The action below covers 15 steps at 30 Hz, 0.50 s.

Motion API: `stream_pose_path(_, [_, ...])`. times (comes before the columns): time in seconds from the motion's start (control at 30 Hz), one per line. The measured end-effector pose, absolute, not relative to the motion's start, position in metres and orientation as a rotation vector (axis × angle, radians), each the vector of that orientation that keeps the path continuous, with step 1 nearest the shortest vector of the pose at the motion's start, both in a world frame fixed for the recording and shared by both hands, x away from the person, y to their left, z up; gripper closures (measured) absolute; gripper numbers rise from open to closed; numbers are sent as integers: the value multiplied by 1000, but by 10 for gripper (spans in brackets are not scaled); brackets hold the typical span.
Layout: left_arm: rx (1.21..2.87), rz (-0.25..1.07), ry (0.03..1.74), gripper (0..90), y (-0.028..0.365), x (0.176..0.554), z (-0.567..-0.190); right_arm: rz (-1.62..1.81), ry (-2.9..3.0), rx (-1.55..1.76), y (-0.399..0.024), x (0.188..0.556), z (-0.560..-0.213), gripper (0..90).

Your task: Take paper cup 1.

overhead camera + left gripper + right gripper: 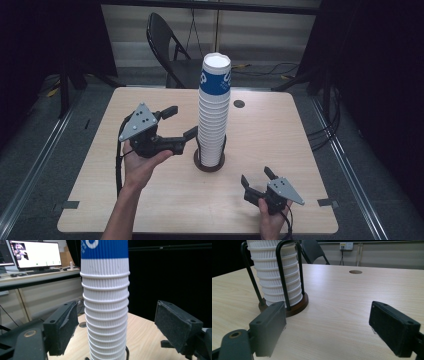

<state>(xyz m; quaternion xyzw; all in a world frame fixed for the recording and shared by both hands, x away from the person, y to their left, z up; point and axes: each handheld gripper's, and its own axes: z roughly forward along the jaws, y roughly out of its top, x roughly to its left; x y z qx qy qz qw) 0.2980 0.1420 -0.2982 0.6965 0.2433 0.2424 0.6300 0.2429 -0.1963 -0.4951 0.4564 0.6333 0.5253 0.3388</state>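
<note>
— Two grippers up, both with jaws spread wide and empty. Left gripper (pixel 177 127) raised beside the stack of paper cups (pixel 214 115), jaws bracketing the stack from its left, pads not yet touching. Right gripper (pixel 257 180) low at the near right, well apart from the stack, aimed toward the holder.

— Stack location?

— Middle of the table (pixel 280 135), seated upright in a cup holder (pixel 294 307): round dark wooden base, black wire loops rising around the lowest cups.

— Step in hand?

— Judged as approach to the stack, before any grip. Next move probably: close left jaws gently on one cup's wall, lift straight up to free it from the nest. Right gripper perhaps to steady the base. Squeezing hard likely to crush a wall or tilt the tower.

— Materials?

— Cups white, ribbed paper, rolled rims forming stacked rings; top cup banded blue with white print. Jaw pads (pixel 63 325) black, rough, foam-like, rectangular. Tabletop pale wood-grain laminate, smooth, with a round cable hole (pixel 355 272) at the far side.
</note>
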Motion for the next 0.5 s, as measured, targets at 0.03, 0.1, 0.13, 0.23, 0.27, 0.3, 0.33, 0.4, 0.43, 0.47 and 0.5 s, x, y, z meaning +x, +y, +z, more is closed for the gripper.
stream_pose_path(0.03, [1591,544,560,178,142,299,-297,1369,1649,1188,-196,243,-495,136])
stream_pose_path(0.1, [1599,537,557,169,142,301,-295,1368,1650,1190,-196,243,-495,136])
stream_pose_path(0.13, [1604,534,556,158,142,303,-292,1365,1652,1189,-196,243,-495,136])
stream_pose_path(0.23, [1590,531,559,156,141,305,-288,1363,1653,1188,-196,243,-495,136])
stream_pose_path(0.27, [1582,522,565,156,141,306,-287,1363,1652,1187,-196,243,-495,137])
stream_pose_path(0.3, [1592,506,561,154,141,309,-284,1363,1652,1187,-196,243,-495,137])
stream_pose_path(0.33, [1595,496,553,154,139,310,-282,1363,1651,1188,-196,243,-495,137])
stream_pose_path(0.4, [1615,493,524,153,137,314,-279,1361,1652,1187,-196,243,-495,136])
stream_pose_path(0.43, [1622,490,511,154,136,315,-278,1362,1655,1187,-196,243,-495,136])
stream_pose_path(0.47, [1631,479,494,154,134,316,-277,1362,1654,1187,-196,243,-495,136])
stream_pose_path(0.5, [1631,479,494,154,134,316,-277,1362,1654,1187,-196,243,-495,136])
